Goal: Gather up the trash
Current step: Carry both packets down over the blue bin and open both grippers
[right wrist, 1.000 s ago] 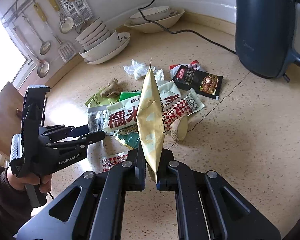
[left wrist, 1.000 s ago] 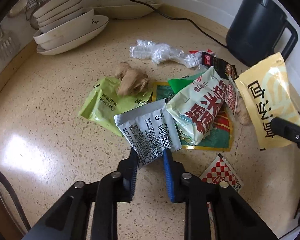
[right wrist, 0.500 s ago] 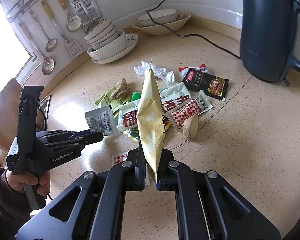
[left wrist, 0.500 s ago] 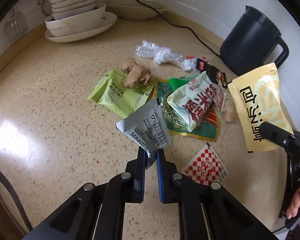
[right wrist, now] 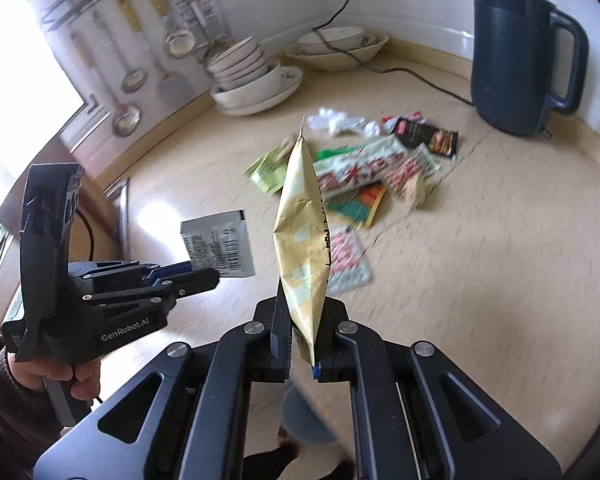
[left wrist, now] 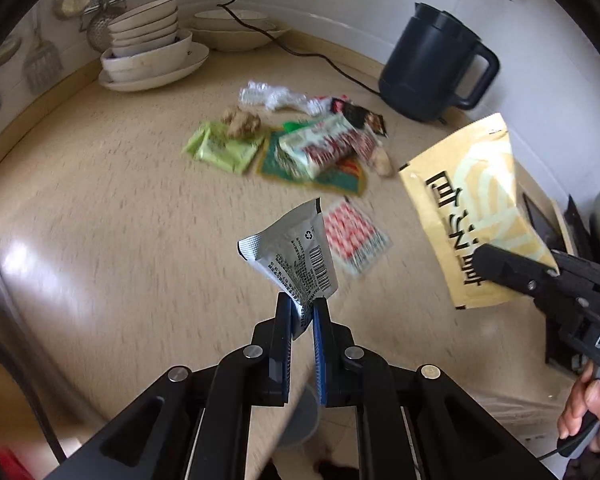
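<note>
Carry step: left claw point(left wrist: 302, 312) grips the silver packet point(left wrist: 296, 252), right claw point(right wrist: 302, 332) the yellow bag point(right wrist: 300, 216); next, a bin, perhaps at 6 o'clock.

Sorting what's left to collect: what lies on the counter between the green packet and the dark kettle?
In the left wrist view, between the green packet and the kettle lie a ginger piece, crumpled clear plastic and overlapping snack wrappers.

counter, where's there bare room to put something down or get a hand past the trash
Bare counter lies left of the wrapper pile, from the stacked bowls down to the near edge. In the right wrist view there is another open stretch between the pile and the kettle. It is crowded mid-counter, where the wrappers overlap and the cord runs behind.
</note>
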A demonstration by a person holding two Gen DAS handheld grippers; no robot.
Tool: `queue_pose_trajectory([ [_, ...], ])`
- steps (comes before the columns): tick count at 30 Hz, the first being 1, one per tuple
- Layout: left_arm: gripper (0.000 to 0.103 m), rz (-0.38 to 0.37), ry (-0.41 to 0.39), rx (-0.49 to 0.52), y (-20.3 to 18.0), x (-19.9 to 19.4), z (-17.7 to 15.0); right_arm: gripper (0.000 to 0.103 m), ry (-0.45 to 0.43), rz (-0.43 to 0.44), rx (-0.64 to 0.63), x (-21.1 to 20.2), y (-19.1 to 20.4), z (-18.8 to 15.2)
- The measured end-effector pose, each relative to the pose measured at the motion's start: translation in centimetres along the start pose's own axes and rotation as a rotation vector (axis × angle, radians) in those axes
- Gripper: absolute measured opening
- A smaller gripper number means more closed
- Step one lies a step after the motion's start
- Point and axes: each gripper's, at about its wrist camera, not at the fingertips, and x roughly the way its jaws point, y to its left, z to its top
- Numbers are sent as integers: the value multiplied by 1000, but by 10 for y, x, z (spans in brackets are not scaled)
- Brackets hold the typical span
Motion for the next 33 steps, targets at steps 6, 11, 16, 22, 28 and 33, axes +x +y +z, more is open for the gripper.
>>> queue_pose_trajectory([
  [6, 5, 24, -14, -55, -22, -27, -67, 7, 42, 56, -60, -18, 25, -49],
  [11, 5, 47, 72, -101, -40, -28, -134, 7, 101, 100, -95, -16, 31, -106],
  [16, 5, 79, 179, -142, -47, -10, -189, 7, 196, 130, -76, 3, 27, -166],
  [22, 5, 130, 266, -144, -45, 31, -232, 7, 294, 81, -83, 54, 15, -223],
  [28, 5, 126, 329, -191, -26, 73, -264, 7, 361, 61, -89, 111, -1, -260],
  [33, 6, 150, 372, -191, -13, 105, -286, 7, 403, 85, -38, 162, -21, -283],
])
